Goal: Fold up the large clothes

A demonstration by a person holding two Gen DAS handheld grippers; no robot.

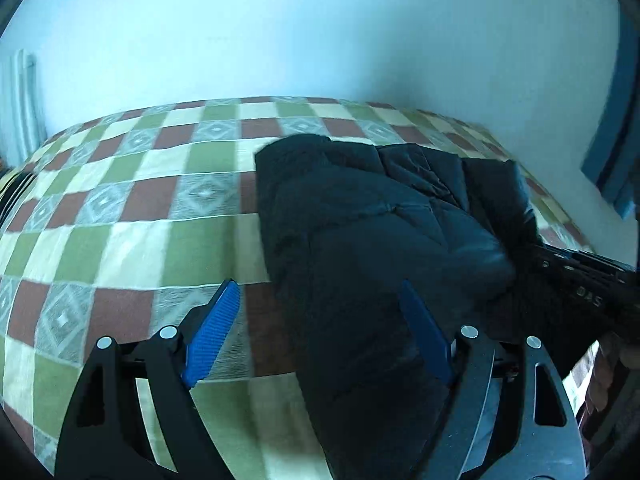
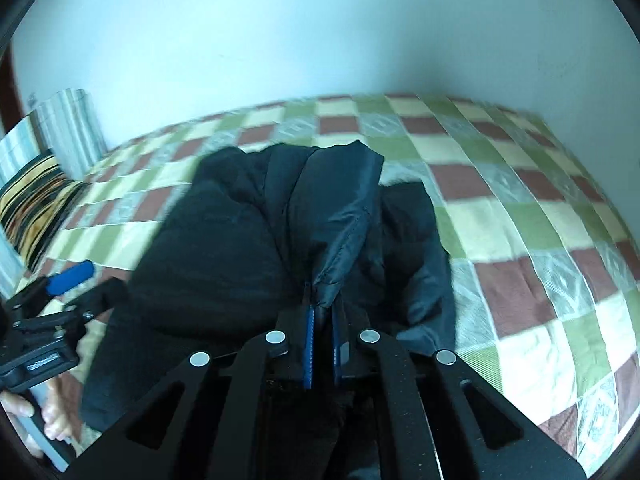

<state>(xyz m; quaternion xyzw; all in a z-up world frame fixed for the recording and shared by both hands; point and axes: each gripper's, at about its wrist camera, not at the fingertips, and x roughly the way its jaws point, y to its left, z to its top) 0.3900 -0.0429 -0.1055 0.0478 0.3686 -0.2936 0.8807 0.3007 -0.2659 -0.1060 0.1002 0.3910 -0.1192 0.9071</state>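
A black padded jacket (image 1: 380, 208) lies bunched up on the checkered bedspread (image 1: 132, 216). My left gripper (image 1: 318, 286) is open. Its left blue pad (image 1: 212, 328) is over the bedspread and its right pad over the jacket's near edge, with nothing pinched. In the right wrist view the jacket (image 2: 224, 240) fills the middle, and my right gripper (image 2: 323, 308) is shut on a raised fold of its shiny fabric (image 2: 344, 220), which is pulled up towards the camera. The left gripper (image 2: 86, 282) shows at the left edge of that view, beside the jacket.
The bedspread (image 2: 520, 216) runs back to a pale wall (image 1: 320, 40). A striped pillow (image 2: 28, 196) and a grey striped cloth (image 2: 68, 128) stand at the bed's far left. A blue frame (image 1: 612, 152) stands at the right. A person's hand (image 2: 52, 420) holds the left gripper's handle.
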